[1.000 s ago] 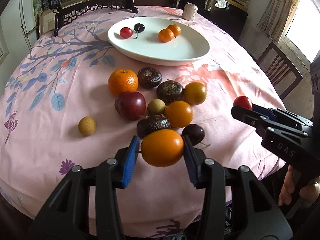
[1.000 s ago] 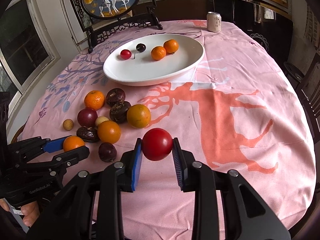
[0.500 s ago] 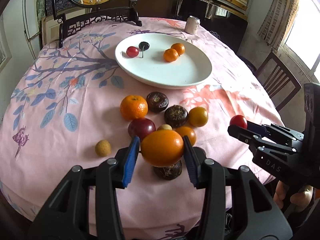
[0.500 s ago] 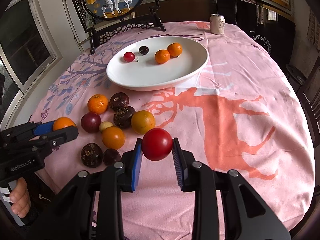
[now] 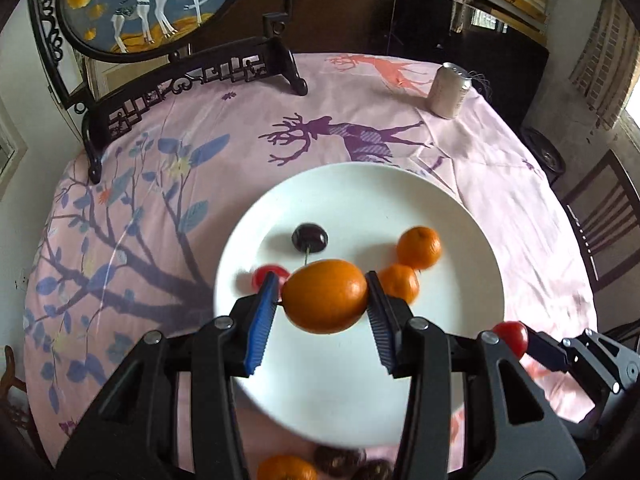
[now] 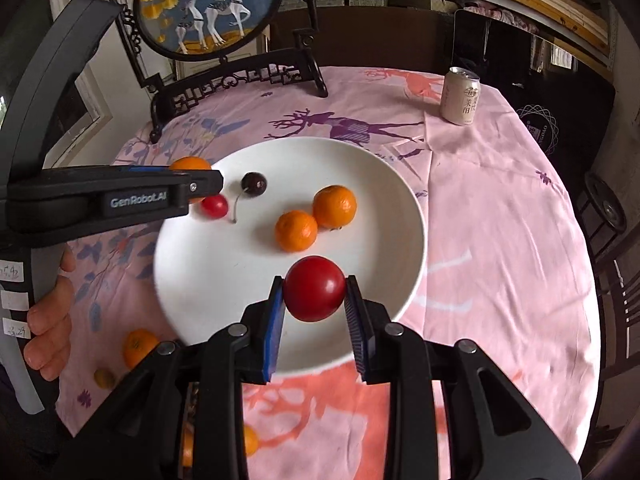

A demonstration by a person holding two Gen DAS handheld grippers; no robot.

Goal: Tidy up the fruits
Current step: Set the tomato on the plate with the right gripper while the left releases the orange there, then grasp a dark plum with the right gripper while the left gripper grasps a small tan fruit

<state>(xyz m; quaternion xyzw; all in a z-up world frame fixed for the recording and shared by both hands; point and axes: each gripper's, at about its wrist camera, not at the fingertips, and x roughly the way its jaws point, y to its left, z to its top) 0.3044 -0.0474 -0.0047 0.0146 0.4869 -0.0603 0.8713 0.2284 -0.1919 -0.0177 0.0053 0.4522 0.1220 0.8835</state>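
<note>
Both my grippers have travelled from the fruit pile to above the wide white oval plate [image 5: 460,344]. My left gripper [image 5: 324,300] clamps the smooth orange oval fruit [image 5: 325,297] at frame centre; my right gripper [image 6: 315,300] clamps the glossy red round fruit [image 6: 314,288] over the plate's lower rim. Judgement: release is next.

Left hand-held gripper [image 5: 324,300]: a matte black plastic frame is shown, branching into two angular arms.
Left pads [image 5: 262,320]: ribbed blue strips are fitted on the inner faces.
Screws [image 5: 419,323]: round silver heads are set at the arm pivots.
Right hand-held gripper [image 6: 314,294]: the same black frame, blue ribbed pads and silver screws are seen.
Marking [image 6: 138,201]: "GenRobot.AI" is printed in white on the left unit's side.
Handle labels [image 6: 14,302]: small white stickers with handwritten figures are attached.
Hand [image 6: 48,312]: bare fingers are seen; no sleeve is visible.
</note>
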